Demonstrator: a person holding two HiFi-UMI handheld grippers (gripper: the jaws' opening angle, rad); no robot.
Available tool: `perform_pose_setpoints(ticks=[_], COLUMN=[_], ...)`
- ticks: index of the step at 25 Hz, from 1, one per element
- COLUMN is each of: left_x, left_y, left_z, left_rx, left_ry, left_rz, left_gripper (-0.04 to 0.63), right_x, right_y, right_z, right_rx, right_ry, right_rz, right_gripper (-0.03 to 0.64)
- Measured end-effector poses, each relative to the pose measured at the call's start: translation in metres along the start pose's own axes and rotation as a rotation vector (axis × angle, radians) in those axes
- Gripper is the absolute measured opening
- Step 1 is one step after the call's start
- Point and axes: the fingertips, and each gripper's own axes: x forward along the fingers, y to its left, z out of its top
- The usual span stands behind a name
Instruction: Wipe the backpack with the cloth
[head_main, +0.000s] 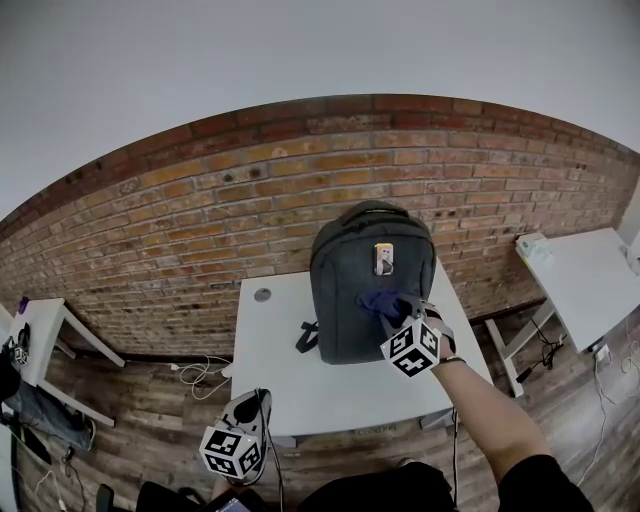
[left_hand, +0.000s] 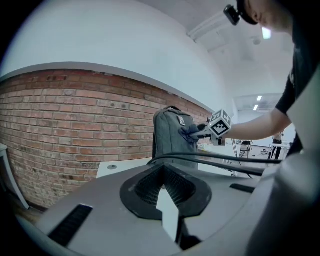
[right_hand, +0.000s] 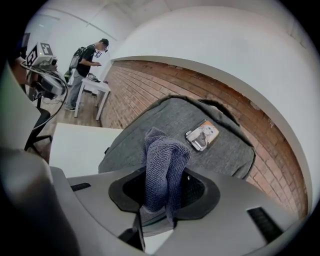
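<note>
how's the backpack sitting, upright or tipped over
Upright: the backpack stands on its base on the white table, top handle uppermost. Whether it leans on the brick wall behind cannot be told.

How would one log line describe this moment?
right gripper: shut on cloth | cloth: against backpack | left gripper: shut, empty

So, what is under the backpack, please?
The backpack stands upright on the white table. Anything beneath its base is covered. The right gripper holds the cloth against its front.
</note>
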Motion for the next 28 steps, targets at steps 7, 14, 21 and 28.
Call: perform_pose_setpoints(ticks=[7, 14, 21, 28], left_x=[0.001, -0.003, 0.001, 0.011], left_y=[-0.001, 0.005, 0.003, -0.008], left_z=[-0.003, -0.003, -0.009, -0.003], left_rx=[0.001, -0.002, -0.001, 0.012], left_ry=[0.006, 0.01, 0.027, 0.02], left_rz=[0.002, 0.028, 0.034, 0.028], left_gripper=[-0.003, -0.005, -0.005, -0.003], right_x=[-0.003, -0.003, 0.001, 0.014], right_y=[0.029, 0.06, 0.088, 0.12], right_z=[-0.025, -0.059, -0.081, -0.142], right_rx=[0.061, 0.067, 0.174, 0.263], right_ry=[-0.006, 0.022, 0.05, 0.198], right_rz=[0.014, 0.051, 0.112, 0.179], right_gripper=[0.117, 0.117, 0.117, 0.117])
